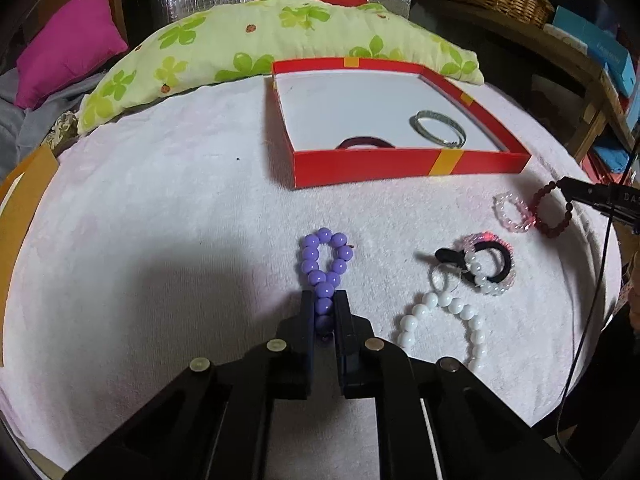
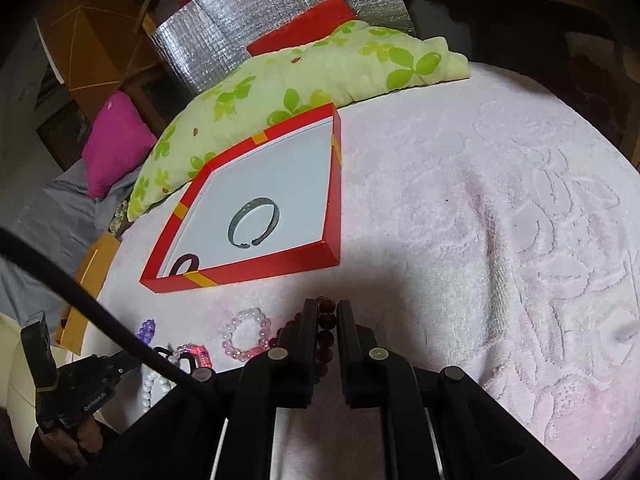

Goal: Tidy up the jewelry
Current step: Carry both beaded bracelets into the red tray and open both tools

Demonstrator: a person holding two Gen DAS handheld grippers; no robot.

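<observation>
My left gripper is shut on a purple bead bracelet, whose loop lies ahead of the fingers on the pink towel. My right gripper is shut on a dark red bead bracelet; in the left wrist view that dark red bracelet hangs from the right gripper's tip at the far right. The red box stands beyond, its white floor holding a silver bangle and a dark ring-shaped piece. The same red box and silver bangle show in the right wrist view.
On the towel lie a pale pink bead bracelet, a white bead necklace and a tangle with a black band. A green-flowered pillow borders the far edge, a magenta cushion sits left, and a cable crosses the right wrist view.
</observation>
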